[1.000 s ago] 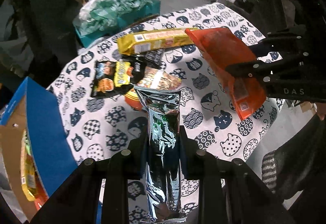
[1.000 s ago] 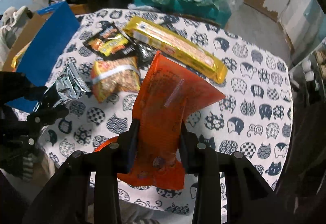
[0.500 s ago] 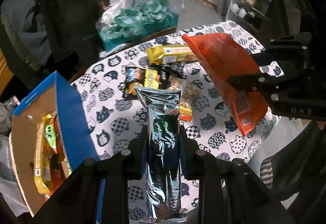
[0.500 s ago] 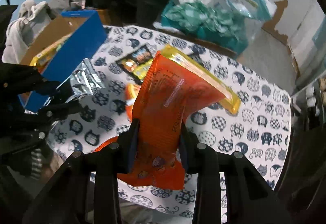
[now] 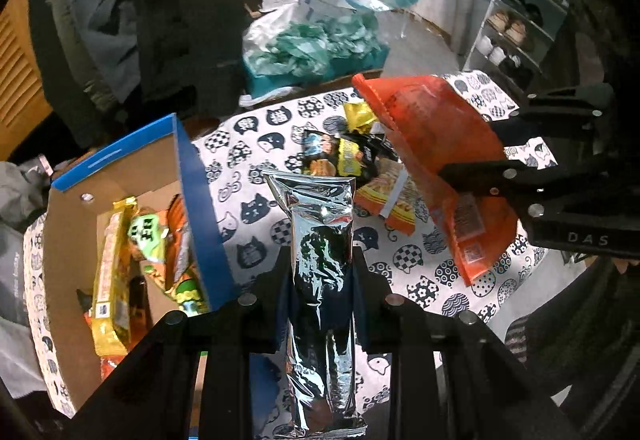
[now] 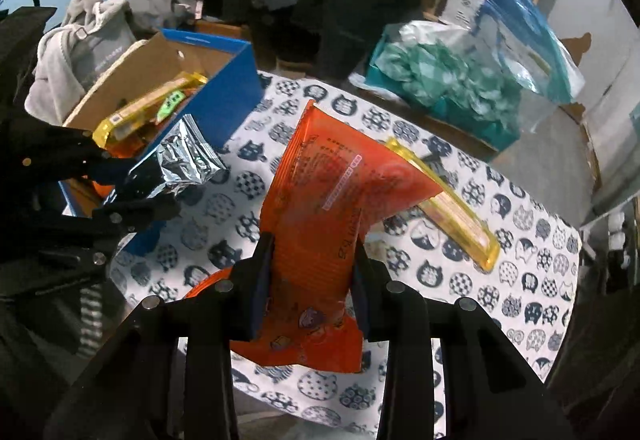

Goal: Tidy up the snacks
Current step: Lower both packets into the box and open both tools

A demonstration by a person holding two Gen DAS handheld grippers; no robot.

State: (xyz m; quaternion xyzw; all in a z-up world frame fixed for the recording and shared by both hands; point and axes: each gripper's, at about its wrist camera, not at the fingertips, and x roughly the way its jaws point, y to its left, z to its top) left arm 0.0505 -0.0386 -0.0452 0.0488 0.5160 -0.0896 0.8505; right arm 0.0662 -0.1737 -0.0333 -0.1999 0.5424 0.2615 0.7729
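My left hand-held gripper (image 5: 320,280) grips a foil pack (image 5: 320,240), my right (image 6: 312,280) an orange bag (image 6: 332,200); the box (image 5: 200,208) holds some snacks, others (image 5: 348,160) wait mid-counter (image 5: 248,176).

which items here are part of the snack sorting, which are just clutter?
In the job:
silver foil pack in left claw
orange snack bag in right claw
blue cardboard box
long yellow pack
black-and-yellow packet

Clutter:
teal plastic bags
grey clothing
shoe rack
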